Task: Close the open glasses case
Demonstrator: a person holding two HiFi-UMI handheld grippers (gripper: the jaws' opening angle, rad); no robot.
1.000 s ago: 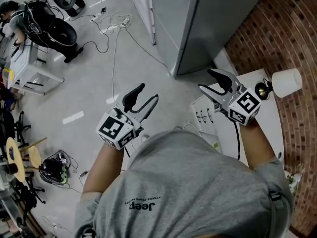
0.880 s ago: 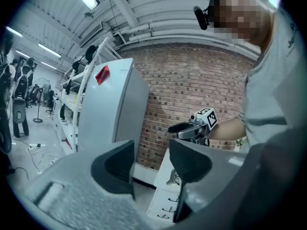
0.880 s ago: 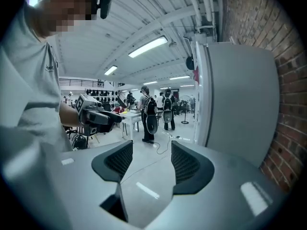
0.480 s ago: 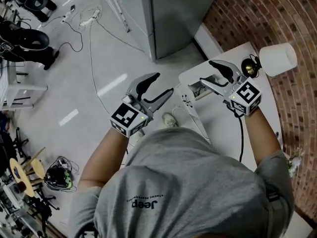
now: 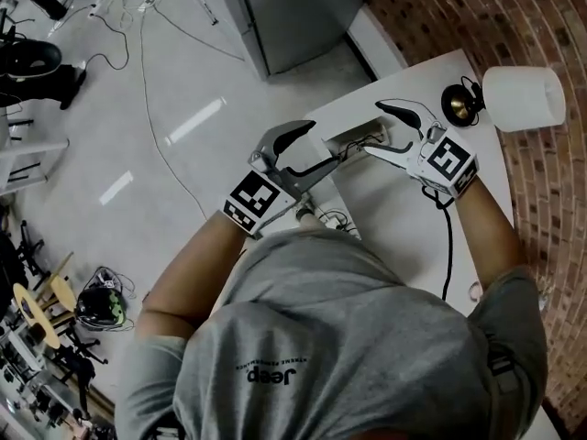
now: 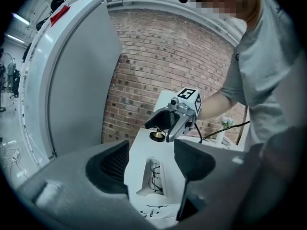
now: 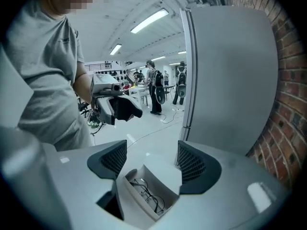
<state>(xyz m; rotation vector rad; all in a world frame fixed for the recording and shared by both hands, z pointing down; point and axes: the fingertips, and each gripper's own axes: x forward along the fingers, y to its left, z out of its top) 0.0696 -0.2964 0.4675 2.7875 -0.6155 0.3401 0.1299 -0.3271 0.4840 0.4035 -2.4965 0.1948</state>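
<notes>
Two hand-held grippers are showing in the head view, one in each of the person's hands. The left hand-held gripper (image 5: 323,147) and the right hand-held gripper (image 5: 374,128) are pointing at each other near the edge of the white table (image 5: 404,236). The open glasses case (image 5: 356,139) is lying on the table between them. Both are opening their jaws, and neither one is touching the case. A white lamp (image 5: 523,99) is standing near the right one, by the brick wall (image 5: 550,209).

In the left gripper view, the jaws are standing wide apart and squeezing nothing. The case is showing low between them, with glasses (image 6: 153,172) lying inside. The right hand-held gripper is hanging above the table beyond it.

In the right gripper view, the jaws are spreading too, loose and empty. The case is lying just under them with its lid standing up. The left hand-held gripper is hanging across from it, and a tall gray cabinet (image 7: 230,75) is standing behind.
</notes>
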